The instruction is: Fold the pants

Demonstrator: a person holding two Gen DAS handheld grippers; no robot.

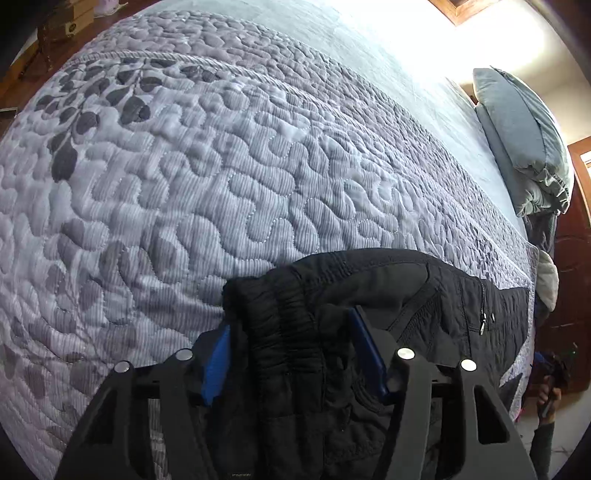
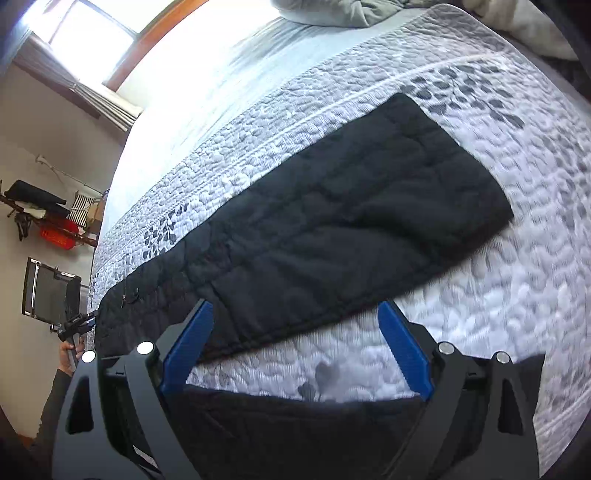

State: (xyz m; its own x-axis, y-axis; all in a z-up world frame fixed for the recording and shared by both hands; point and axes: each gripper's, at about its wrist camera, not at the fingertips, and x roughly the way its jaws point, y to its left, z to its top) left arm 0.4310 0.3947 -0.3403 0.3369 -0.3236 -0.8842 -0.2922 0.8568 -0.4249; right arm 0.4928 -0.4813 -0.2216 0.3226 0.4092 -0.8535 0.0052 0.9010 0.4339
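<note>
Black quilted pants [image 2: 332, 206] lie stretched across a grey-and-white quilted bedspread [image 2: 498, 295], legs running to the upper right. My left gripper [image 1: 291, 325] is shut on the gathered elastic waistband of the pants [image 1: 295, 332], bunched between its blue pads; a zipped pocket [image 1: 484, 310] shows to the right. My right gripper [image 2: 295, 314] is open and empty, its blue fingers [image 2: 402, 347] spread just above the near edge of a pant leg. Another black part of the pants [image 2: 295, 417] lies under it at the bottom.
Grey pillows [image 1: 524, 147] sit at the head of the bed. A bright window [image 2: 92, 29] is behind. A wall shelf with clutter [image 2: 48, 218] and the other hand-held gripper [image 2: 70, 325] show at left. Wooden floor and boxes [image 1: 66, 22] lie beyond the bed.
</note>
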